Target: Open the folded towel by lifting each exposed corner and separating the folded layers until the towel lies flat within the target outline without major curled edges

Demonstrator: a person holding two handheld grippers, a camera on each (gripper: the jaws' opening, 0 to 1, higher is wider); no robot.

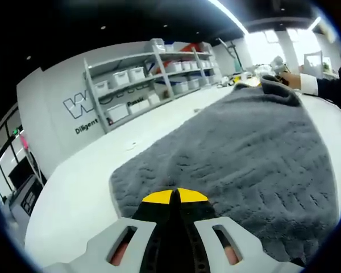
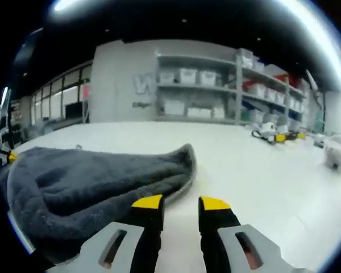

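Currently mid-unfold: left gripper (image 1: 175,196) clenched on the grey towel (image 1: 244,153) edge, right gripper (image 2: 180,203) released beside a raised fold; next, probably grab that corner.

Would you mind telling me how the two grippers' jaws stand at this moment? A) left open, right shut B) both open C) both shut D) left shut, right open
D: in the left gripper view the left gripper has its yellow tips pressed together at the edge of the grey towel, while in the right gripper view the right gripper shows a clear gap between its tips over the white table.
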